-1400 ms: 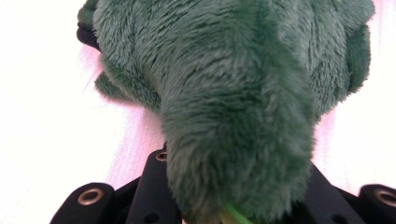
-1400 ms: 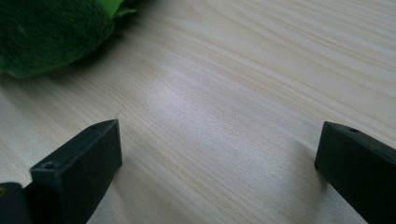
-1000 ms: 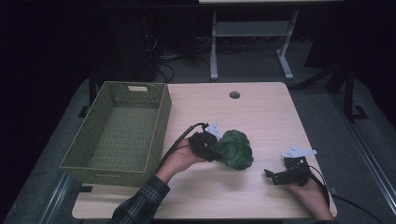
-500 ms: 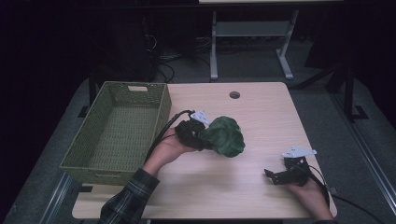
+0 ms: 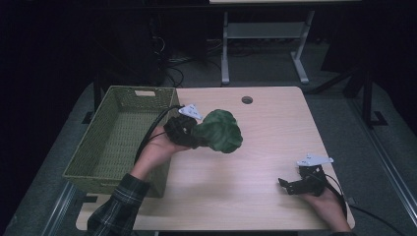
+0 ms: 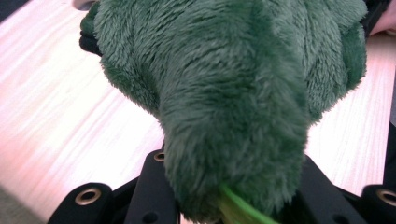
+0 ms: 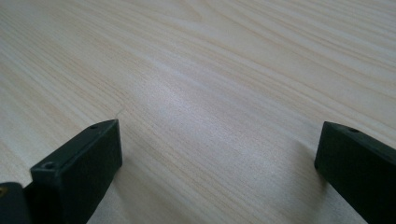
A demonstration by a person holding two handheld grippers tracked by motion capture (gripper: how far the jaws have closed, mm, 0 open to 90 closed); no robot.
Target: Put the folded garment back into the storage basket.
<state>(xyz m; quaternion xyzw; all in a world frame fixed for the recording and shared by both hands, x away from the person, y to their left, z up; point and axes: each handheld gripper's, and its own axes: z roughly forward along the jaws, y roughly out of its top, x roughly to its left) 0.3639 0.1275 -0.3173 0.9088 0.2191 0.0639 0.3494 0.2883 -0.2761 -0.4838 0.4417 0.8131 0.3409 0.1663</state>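
Green plush toy [image 5: 219, 132] is clamped in the left tool [image 5: 183, 129], held above the worktop [image 5: 255, 187] beside the basket [image 5: 98, 162]; right tool [image 5: 291, 186] rests released, nothing between its jaws

Plush toy [image 6: 233, 93]: deep-pile green fleece, matt. Table [image 7: 210, 70]: pale wood grain, satin sheen. Basket [image 5: 93, 162]: woven, possibly wicker.

The right gripper [image 7: 217, 154] hangs low over bare table [image 7: 210, 70], its jaws spread wide with nothing between.
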